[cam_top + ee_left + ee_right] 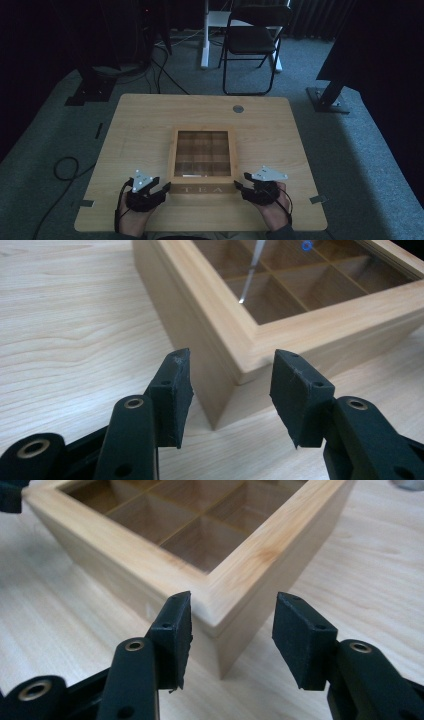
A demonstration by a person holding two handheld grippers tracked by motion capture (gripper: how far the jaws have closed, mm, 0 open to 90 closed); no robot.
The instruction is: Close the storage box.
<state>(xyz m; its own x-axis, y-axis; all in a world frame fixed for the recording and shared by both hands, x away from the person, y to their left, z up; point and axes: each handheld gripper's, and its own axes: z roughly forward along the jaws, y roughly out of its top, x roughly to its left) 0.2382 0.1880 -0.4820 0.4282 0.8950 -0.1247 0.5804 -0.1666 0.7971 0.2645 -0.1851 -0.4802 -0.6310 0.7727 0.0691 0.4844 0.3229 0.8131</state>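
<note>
High view puts the wooden tea box (204,155) in the middle of the table (140,120), its glass-paned lid lying flat and shut over the dividers, the word TEA on the near front wall, and a gripper at each near corner. Judged from that, the work on the box has hardly begun: the lid is down, nothing has been lifted or shifted that the pictures can prove, and the whole job of gripping and raising the lid, or moving the box, seems left to do. The left gripper (231,390) stands moderately open, its jaws either side of the box's near left corner with clear gaps; the pads (175,395) press on nothing. The right gripper (231,632) stands much the same, half spread around the near right corner, the wood between the jaws but apart from both pads (302,640). Neither holds anything. A small round metal disc (238,108) lies on the far part of the table, well apart from the box
</note>
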